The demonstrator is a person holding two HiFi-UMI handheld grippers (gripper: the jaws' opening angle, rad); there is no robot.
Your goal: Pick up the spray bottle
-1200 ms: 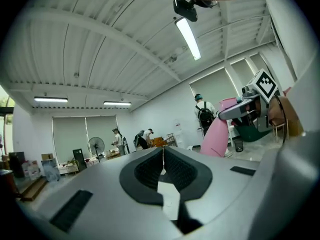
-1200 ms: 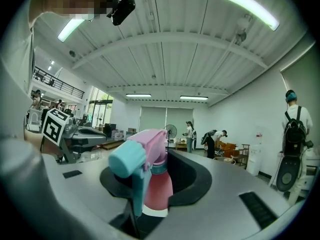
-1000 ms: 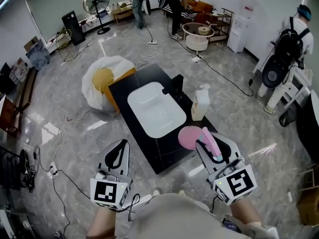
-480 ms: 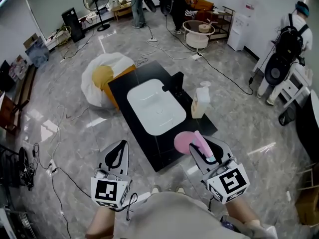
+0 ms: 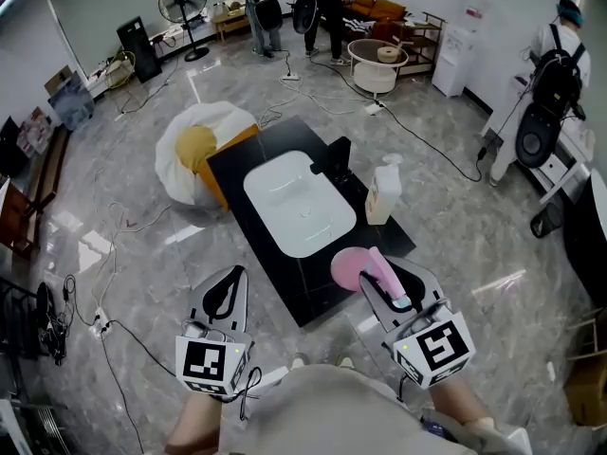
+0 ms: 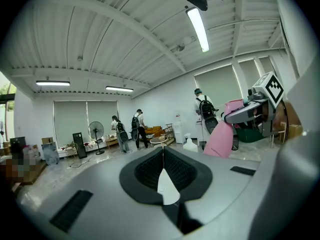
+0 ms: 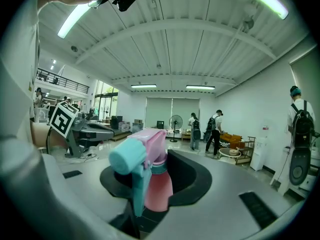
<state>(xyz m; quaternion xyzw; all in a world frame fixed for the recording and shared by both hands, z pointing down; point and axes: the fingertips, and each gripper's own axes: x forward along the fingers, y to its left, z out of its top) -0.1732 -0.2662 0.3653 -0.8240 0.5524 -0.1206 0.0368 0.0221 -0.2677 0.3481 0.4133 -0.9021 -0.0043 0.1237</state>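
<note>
At five o'clock our right gripper [image 5: 394, 280] clamps the pink spray bottle [image 5: 353, 265] by the near corner of the black counter [image 5: 305, 297]. Our left gripper [image 5: 226, 290] hangs empty at seven o'clock, off the counter.

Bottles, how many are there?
2: a pink plastic spray bottle held in the right gripper, and a cream plastic bottle standing on the black countertop. Others may be hidden.

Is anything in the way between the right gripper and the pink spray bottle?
No, nothing is in the way. The right hand-held gripper has the spray bottle clamped between its jaws, with the blue nozzle end pointing back toward the person.
</note>
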